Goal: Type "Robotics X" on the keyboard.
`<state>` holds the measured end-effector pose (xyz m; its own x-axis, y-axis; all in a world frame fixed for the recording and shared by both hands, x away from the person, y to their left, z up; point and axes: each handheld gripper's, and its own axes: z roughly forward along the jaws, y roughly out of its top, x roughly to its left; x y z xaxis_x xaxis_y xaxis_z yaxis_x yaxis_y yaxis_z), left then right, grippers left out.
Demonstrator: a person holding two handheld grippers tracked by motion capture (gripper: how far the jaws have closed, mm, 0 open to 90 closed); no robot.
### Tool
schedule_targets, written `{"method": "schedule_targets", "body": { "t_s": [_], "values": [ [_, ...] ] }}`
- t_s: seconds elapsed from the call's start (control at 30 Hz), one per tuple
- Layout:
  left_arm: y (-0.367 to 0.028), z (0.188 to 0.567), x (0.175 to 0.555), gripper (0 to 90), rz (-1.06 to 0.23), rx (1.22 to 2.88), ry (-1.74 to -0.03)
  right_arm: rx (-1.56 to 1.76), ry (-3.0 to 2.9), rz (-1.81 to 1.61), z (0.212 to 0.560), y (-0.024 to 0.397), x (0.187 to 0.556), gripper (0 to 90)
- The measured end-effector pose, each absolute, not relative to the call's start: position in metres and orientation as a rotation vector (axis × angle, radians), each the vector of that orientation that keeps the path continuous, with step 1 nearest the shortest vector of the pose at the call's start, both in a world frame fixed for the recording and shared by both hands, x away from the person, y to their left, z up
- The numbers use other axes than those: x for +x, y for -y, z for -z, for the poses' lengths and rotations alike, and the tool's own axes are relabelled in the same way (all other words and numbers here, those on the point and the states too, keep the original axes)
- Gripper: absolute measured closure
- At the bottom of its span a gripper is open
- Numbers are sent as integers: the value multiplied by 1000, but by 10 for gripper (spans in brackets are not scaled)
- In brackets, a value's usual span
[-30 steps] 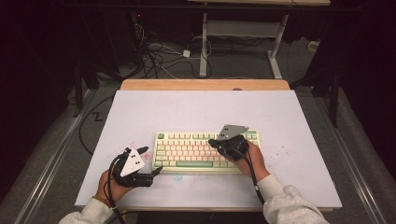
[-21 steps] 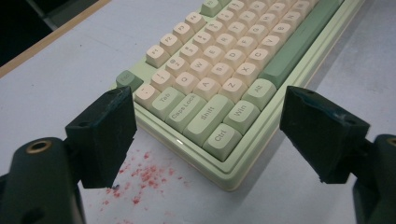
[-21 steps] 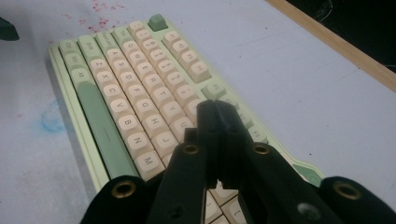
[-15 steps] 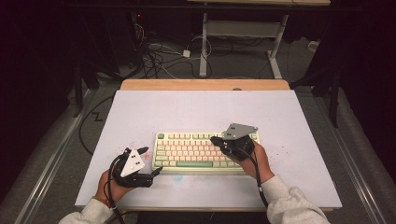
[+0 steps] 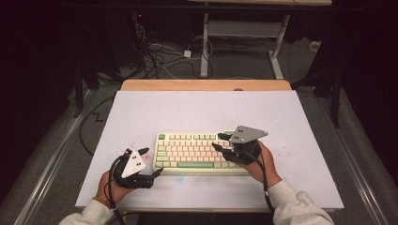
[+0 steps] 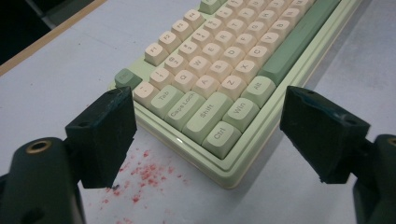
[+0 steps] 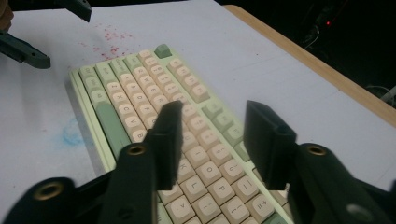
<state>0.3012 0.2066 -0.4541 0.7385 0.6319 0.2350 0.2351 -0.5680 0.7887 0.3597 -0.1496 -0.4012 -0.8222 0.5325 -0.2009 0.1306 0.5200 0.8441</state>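
While right gripper [image 5: 222,142], jaws just opening with nothing between, hovers over keyboard [image 5: 197,150] for keypresses, we keep left gripper [image 5: 152,162] spread at its corner.

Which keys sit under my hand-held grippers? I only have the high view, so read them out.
Observer: The right hand-held gripper has just been opening its jaws. Nothing is between them, and they are over the letter rows of the keyboard.
Operator: Now the left one.
Observer: The left hand-held gripper is open and aimed at the corner with the Ctrl key.
Operator: Check for contact.
Observer: Neither pad touches the keyboard there.
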Motion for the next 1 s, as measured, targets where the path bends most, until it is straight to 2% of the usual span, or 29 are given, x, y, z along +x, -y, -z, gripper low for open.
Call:
{"method": "schedule_targets", "body": {
  "t_s": [0.03, 0.07, 0.2, 0.33, 0.6, 1.0],
  "values": [
    [-207, 454, 301, 179, -651, 2156, -651, 529, -2316, -1245, 401, 151, 357, 479],
    [-207, 454, 301, 179, -650, 2156, -651, 529, -2316, -1245, 401, 151, 357, 479],
    [-207, 453, 301, 181, -646, 2160, -647, 541, -2276, -1261, 401, 155, 353, 340],
    [-207, 452, 300, 180, -647, 2159, -642, 539, -2250, -1265, 402, 161, 347, 281],
    [-206, 451, 299, 180, -651, 2147, -644, 539, -2191, -1254, 406, 174, 333, 238],
    [-203, 448, 299, 216, -644, 2134, -662, 566, -2128, -1243, 415, 200, 315, 238]
  ]
}}
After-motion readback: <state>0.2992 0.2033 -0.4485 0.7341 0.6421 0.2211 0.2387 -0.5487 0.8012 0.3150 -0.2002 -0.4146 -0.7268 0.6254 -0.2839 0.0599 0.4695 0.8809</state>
